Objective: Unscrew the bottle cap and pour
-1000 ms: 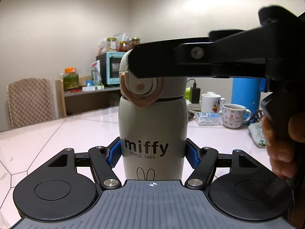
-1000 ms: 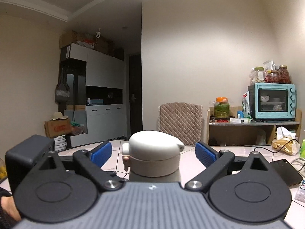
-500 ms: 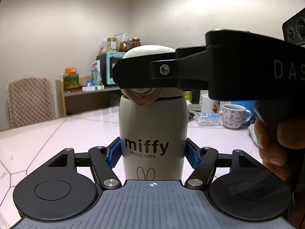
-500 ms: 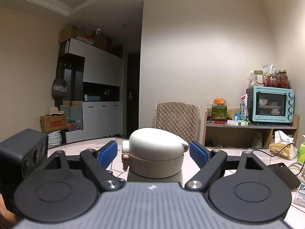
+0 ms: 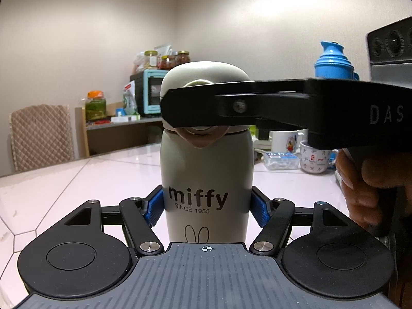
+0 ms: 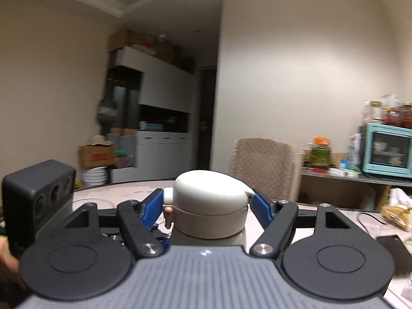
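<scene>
Cream-white steel bottle (image 5: 206, 180), "miffy" lettering facing the left wrist camera, stands upright on the pale tiled table (image 5: 64, 180); long axis vertical, domed cap (image 6: 208, 200) uppermost; cap's small spout lip points toward the right of the right wrist view, tan hinge tab on the opposite side.

Left gripper (image 5: 206, 207): blue pads narrowed onto the bottle's lower body, one each side, touching; acts as the anchor. Right gripper (image 6: 207, 203): comes in level from the right, pads closed in against the cap's flanks; contact appears made on both sides, though the right wrist view is motion-blurred, so firmness of grip is uncertain.

Judgement: cap-turning step in hand; cap not yet off.

Risks: (1) cap is a smooth dome, pads sit near its widest band; a slightly high grip could slide off upward under torque; (2) spout lip and hinge tab break the round profile, so pads may catch one and twist unevenly; (3) if the lower grip slips, bottle spins with the cap and nothing loosens; (4) off-axis twist could tip the tall bottle toward the mugs (image 5: 315, 159) behind.
</scene>
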A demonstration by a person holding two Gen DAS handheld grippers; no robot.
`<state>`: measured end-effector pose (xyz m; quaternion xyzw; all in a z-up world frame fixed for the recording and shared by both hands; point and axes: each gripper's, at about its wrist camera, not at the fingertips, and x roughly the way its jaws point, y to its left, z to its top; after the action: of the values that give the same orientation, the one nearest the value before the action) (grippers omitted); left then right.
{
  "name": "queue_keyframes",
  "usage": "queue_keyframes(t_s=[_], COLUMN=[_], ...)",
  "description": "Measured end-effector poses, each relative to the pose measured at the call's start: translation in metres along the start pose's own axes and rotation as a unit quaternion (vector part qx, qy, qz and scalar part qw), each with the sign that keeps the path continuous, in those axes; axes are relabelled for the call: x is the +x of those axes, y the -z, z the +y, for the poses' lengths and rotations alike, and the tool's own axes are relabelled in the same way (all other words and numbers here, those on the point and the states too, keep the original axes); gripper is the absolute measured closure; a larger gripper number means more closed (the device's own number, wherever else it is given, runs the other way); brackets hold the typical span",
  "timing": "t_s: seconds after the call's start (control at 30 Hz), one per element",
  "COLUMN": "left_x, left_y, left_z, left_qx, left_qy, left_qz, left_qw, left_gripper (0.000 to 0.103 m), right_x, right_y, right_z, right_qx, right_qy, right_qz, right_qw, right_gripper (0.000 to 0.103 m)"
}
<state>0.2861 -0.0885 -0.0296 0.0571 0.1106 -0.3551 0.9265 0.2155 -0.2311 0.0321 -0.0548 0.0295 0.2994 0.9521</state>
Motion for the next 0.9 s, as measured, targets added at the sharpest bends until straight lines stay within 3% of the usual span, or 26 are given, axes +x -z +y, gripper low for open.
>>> queue_keyframes(t_s=[0.17, 0.33, 0.43, 0.6, 0.63, 0.67, 0.77, 0.9], left_x=[0.004, 0.003, 0.004, 0.007, 0.008, 0.008, 0.009, 0.012], left_y=[0.000, 0.001, -0.002, -0.004, -0.005, -0.005, -0.006, -0.007], left_z=[0.004, 0.001, 0.001, -0.002, -0.003, -0.003, -0.004, -0.006], left_qx=[-0.001, -0.002, -0.002, -0.002, -0.002, -0.002, -0.002, -0.002], left_qy=[0.000, 0.000, 0.001, -0.001, -0.001, -0.001, -0.001, -0.001], left_qz=[-0.002, -0.002, 0.000, 0.001, 0.001, 0.001, 0.001, 0.000], left_qw=[1.0000, 1.0000, 1.0000, 1.0000, 1.0000, 1.0000, 1.0000, 1.0000], left_gripper=[0.031, 0.031, 0.031, 0.031, 0.031, 0.031, 0.031, 0.031], right_x=[0.000, 0.003, 0.003, 0.001, 0.000, -0.002, -0.007, -0.017], right_y=[-0.005, -0.009, -0.012, -0.016, -0.017, -0.018, -0.015, -0.015], right_z=[-0.035, -0.057, -0.062, -0.060, -0.058, -0.056, -0.054, -0.037], right_qx=[-0.011, -0.014, -0.020, -0.023, -0.022, -0.020, -0.004, 0.023], right_qy=[-0.111, -0.183, -0.201, -0.196, -0.189, -0.181, -0.151, -0.079], right_qz=[0.009, 0.007, 0.007, 0.006, 0.006, 0.005, -0.002, -0.007], right_qw=[0.994, 0.983, 0.979, 0.980, 0.982, 0.983, 0.989, 0.997], right_gripper=[0.029, 0.029, 0.029, 0.026, 0.022, 0.011, 0.008, 0.008])
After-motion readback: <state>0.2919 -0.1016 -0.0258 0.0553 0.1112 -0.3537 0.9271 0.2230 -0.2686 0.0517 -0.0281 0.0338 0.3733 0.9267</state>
